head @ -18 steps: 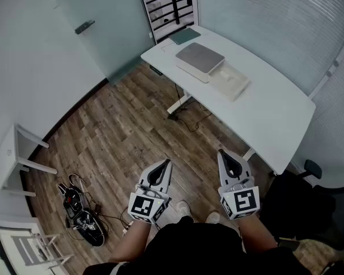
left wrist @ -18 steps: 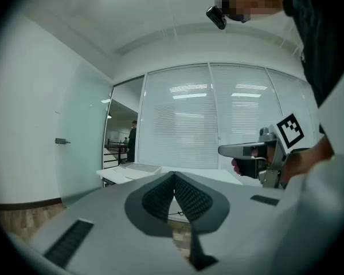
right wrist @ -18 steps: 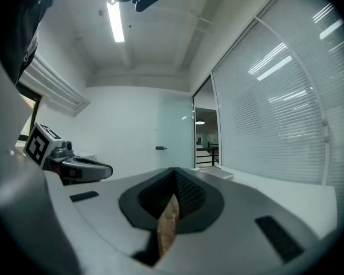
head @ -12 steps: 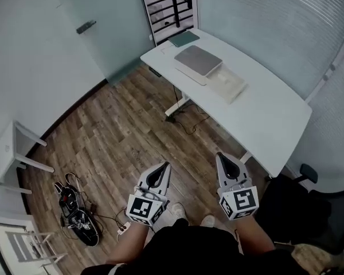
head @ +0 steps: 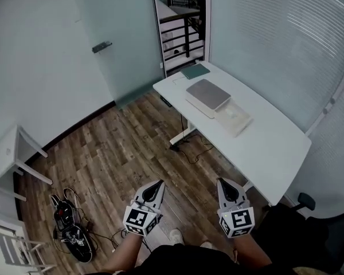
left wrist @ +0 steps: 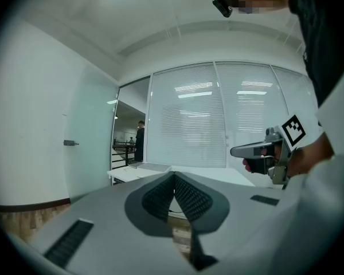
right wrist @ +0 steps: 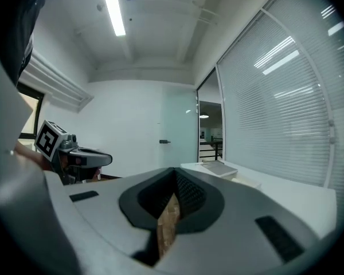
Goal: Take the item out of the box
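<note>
Box (head: 208,95), grey-lidded, sat on the far part of the white desk (head: 278,148), well apart from both grippers; whether the item was inside could not be told from there. At far left stood a small white side table (head: 4,156) and, nearer the person, a tangle of cables (head: 69,231) on the wood floor (head: 112,148). The left gripper (head: 157,185) was held about level over that floor, jaws together on nothing. The right gripper (head: 223,184) beside it was likewise closed and empty.

The step in hand looked like the approach. After walking up to the desk's long edge, the jaws would need opening before reaching the lid, one gripper steadying the base. Open floor lay ahead, but the trailing cord (head: 189,146) under the desk and the chair base (head: 302,201) at right called for care. A pale flat tray (head: 235,116) lay just beside the box, leaving little room on that side.
</note>
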Demonstrator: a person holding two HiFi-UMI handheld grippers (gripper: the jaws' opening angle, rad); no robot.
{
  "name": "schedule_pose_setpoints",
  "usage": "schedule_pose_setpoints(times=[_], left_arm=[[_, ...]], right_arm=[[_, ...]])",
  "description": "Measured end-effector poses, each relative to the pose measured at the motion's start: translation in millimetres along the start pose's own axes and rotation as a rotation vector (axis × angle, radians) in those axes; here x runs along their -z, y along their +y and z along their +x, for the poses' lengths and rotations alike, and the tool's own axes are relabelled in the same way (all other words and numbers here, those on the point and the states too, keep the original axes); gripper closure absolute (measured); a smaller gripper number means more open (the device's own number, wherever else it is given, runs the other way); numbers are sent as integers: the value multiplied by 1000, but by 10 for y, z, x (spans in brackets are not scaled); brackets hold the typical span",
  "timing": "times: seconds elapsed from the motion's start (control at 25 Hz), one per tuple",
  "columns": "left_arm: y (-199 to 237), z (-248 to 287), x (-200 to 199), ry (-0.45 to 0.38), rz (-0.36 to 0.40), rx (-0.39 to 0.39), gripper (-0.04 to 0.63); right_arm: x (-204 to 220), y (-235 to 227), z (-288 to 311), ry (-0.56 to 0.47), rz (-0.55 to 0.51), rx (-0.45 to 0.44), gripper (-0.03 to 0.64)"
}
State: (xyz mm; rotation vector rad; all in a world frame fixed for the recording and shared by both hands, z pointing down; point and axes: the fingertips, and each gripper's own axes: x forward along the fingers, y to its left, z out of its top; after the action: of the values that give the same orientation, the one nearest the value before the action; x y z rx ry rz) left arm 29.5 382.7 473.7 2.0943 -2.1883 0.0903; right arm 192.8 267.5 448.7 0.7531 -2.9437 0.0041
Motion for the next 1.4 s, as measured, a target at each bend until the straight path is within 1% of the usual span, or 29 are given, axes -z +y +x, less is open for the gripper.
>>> schedule_pose_setpoints(times=[0.08,0.24,0.44,0.72,0.84,1.0,1.2,1.4], left_arm=[[88,53,-2,6,0,16,584],[295,126,-98,-22,-17,59,584],[559,200,-98,-46,-56,63,584],[724,326,-90,-36,-22,50,584],[784,466,-97,-39,-23,49,584],[859,661,-73,-33,-24,58,584],[994,1019,-215,-50,0,54,584],[1045,1390,-333,-53,19,54,584]], right_arm=[[-56,29,91,-2,-22,11,612],[-70,79,254,17,-31,52,611],[38,101,393,49,-24,90,611],[-38,95,633,32,-40,94,611],[-24,12,775,29,-35,97,611],[41,-166,917,32,-9,122,612],[-10,-449,1143,28,2,141,611],[-131,-696,1431,12,53,139,611]])
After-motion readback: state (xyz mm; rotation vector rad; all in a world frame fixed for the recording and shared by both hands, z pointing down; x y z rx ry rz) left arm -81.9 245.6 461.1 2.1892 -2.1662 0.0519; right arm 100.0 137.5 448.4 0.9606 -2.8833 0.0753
